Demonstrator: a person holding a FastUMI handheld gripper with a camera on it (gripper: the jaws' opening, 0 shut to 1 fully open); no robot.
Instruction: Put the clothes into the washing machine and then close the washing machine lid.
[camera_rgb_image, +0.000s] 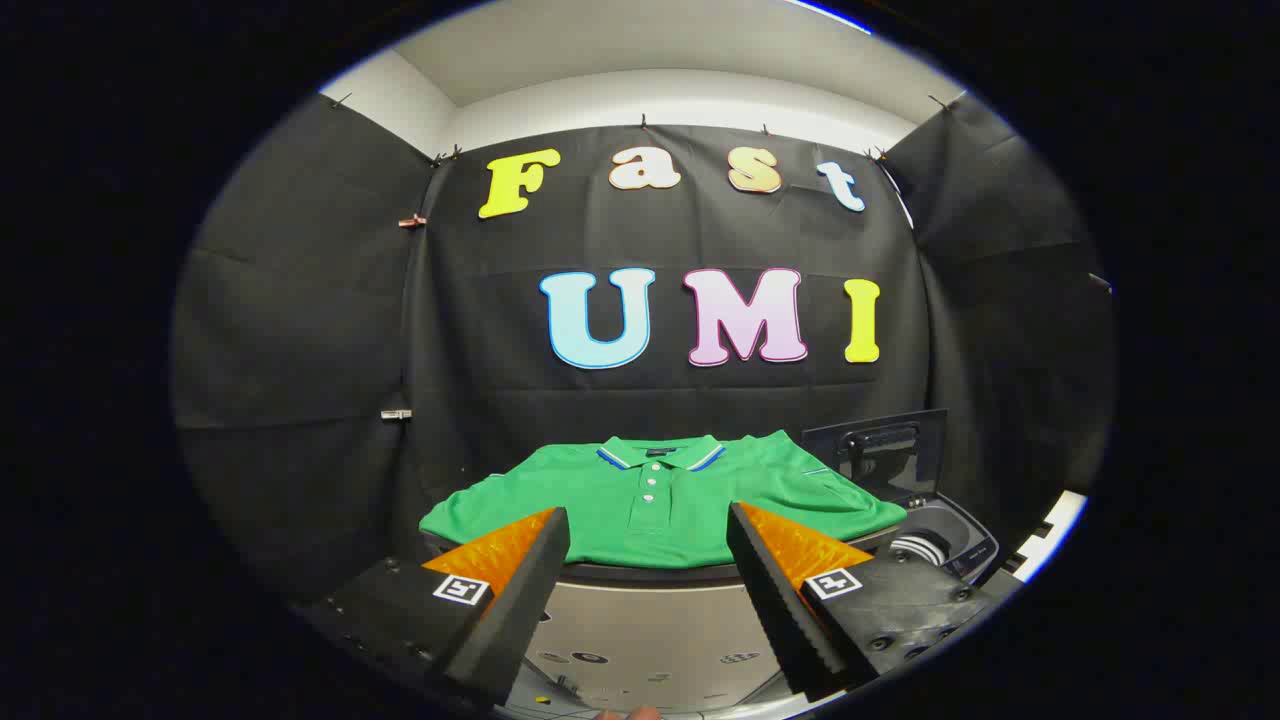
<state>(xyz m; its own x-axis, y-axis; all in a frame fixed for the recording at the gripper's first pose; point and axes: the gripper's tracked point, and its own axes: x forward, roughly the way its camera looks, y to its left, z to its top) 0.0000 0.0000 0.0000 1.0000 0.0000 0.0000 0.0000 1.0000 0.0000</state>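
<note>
I see the hand-held gripper (648, 520) with its two fingers (520, 590) spread wide apart and nothing between them but open air; they touch nothing. Just beyond the fingertips lies the shirt (660, 495), a green polo with a striped collar and a buttoned placket, spread flat and face up on the worktop (640, 575), collar toward the booth wall and hem toward me. The shirt's lower edge hangs right at the worktop's front rim, and its body sits squarely in the gap between my fingers, a little ahead of them. Its sleeves reach out to both sides, the right one running toward the washer (950, 545). The washer stands just to the right of the shirt, beyond my right finger, with its dark lid (880, 455) raised upright against the wall, so the tub is open. Inside the opening I can make out something pale with dark stripes, though I cannot tell what it is. Below the fingers, a pale front panel drops away beneath the worktop's rim, and a few small dark marks show low on it.
</note>
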